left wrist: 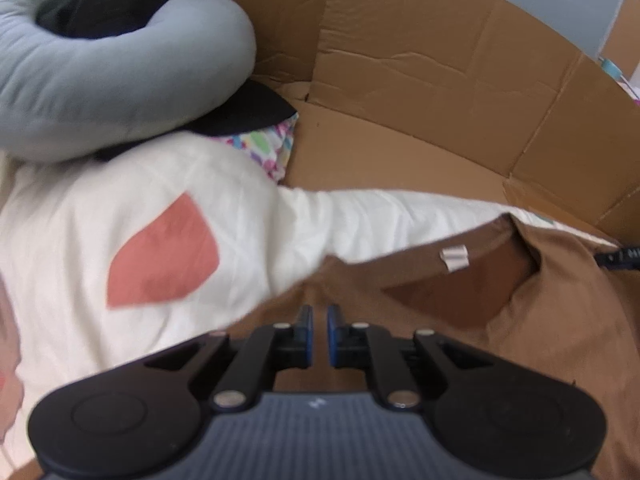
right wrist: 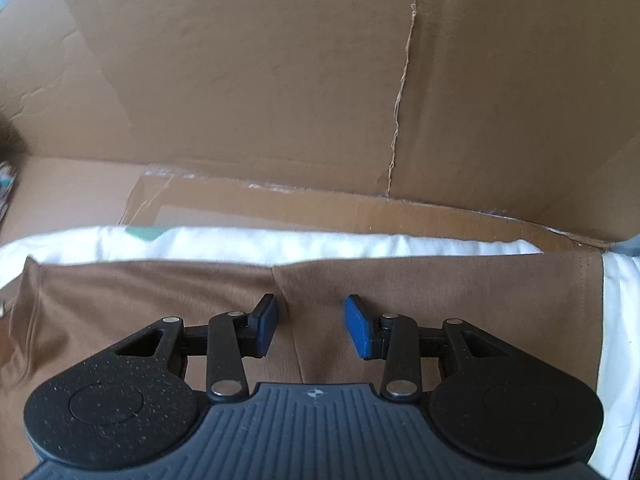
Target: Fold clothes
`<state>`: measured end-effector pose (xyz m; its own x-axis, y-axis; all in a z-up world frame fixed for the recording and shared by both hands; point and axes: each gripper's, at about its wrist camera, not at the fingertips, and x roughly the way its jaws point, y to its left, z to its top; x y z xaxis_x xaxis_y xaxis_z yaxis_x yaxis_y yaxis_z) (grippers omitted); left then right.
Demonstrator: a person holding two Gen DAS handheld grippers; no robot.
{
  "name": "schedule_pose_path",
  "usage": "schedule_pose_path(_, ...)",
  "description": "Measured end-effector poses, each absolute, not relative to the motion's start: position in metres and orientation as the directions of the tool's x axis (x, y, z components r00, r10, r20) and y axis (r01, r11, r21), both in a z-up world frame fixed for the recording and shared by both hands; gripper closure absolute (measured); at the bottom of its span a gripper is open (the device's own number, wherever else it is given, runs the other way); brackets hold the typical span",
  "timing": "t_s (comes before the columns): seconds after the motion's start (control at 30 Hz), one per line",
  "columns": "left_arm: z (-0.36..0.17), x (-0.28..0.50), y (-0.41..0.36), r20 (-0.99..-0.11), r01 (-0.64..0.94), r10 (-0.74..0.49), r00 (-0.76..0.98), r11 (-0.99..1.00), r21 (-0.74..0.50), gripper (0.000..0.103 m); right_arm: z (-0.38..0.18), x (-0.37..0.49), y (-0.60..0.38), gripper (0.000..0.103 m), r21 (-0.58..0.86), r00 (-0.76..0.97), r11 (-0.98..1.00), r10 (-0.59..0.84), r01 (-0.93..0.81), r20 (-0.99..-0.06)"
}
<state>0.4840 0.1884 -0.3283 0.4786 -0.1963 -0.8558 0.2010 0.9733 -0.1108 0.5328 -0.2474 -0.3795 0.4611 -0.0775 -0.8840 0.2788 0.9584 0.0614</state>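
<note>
A brown garment (left wrist: 500, 312) lies on a white quilt (left wrist: 120, 208), its neck opening and a small white label (left wrist: 454, 258) facing up. My left gripper (left wrist: 319, 318) is over the garment's edge, its blue-padded jaws almost together with a thin gap; I cannot tell whether cloth is pinched. In the right wrist view the same brown garment (right wrist: 460, 292) lies flat, with a crease down its middle. My right gripper (right wrist: 310, 316) is open just above it, one pad on each side of the crease.
Cardboard walls (left wrist: 420, 60) (right wrist: 280, 80) stand close behind the quilt. A grey ring-shaped cushion (left wrist: 100, 80) lies at the back left over dark clothes (left wrist: 248, 108) and a colourful patterned cloth (left wrist: 268, 148). The quilt has a pink patch (left wrist: 164, 256). A black cable (left wrist: 620, 258) shows at right.
</note>
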Motion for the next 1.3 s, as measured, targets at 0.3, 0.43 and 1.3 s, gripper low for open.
schedule_pose_path(0.3,-0.332,0.425,0.224,-0.861,0.098,-0.144,0.488,0.989,-0.110,0.094,-0.383,0.545,-0.261,0.057,0.076,0.479,0.961,-0.063,0.266,-0.876)
schedule_pose_path(0.43,-0.336,0.403,0.240,-0.869,0.045,-0.107,0.483,0.994,-0.098,0.094,-0.376,0.547,-0.274,0.057,0.104,0.481,0.970,-0.014,0.219,-0.877)
schedule_pose_path(1.3,-0.281,0.324,0.350,-0.842,-0.227,0.108,0.529,0.974,-0.018,0.091,-0.365,0.552,-0.262,0.077,0.160,0.474,0.986,0.124,0.037,-0.872)
